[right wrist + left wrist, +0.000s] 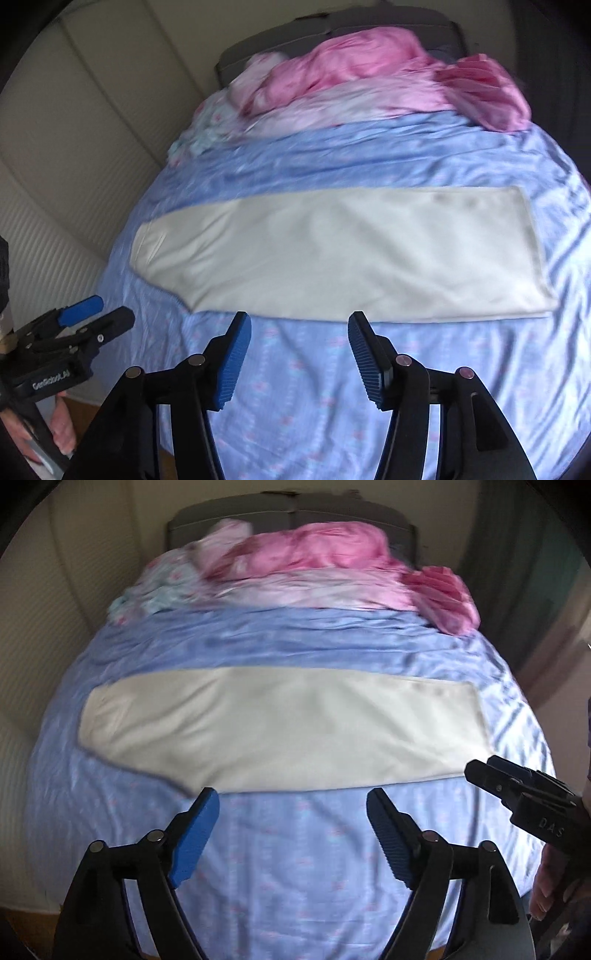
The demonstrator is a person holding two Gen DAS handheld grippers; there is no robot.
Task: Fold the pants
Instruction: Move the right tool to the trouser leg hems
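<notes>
Cream-white pants (280, 727) lie flat across the blue bed sheet (280, 867), folded lengthwise into one long strip, with the wider end at the left. The same pants (351, 254) fill the middle of the right wrist view. My left gripper (291, 797) hangs above the sheet just short of the strip's near edge, open, with nothing between its blue pads. My right gripper (299, 321) is also open and empty, near the same edge. Each gripper shows in the other's view: the right gripper (480, 768) at the right edge, the left gripper (110, 310) at the lower left.
Crumpled pink bedding (317, 550) and a pale floral cloth (159, 590) are heaped at the head of the bed, in front of a grey headboard (288, 513). A white wall (74, 129) runs along the bed's left side. A hand (61, 428) holds the left gripper's handle.
</notes>
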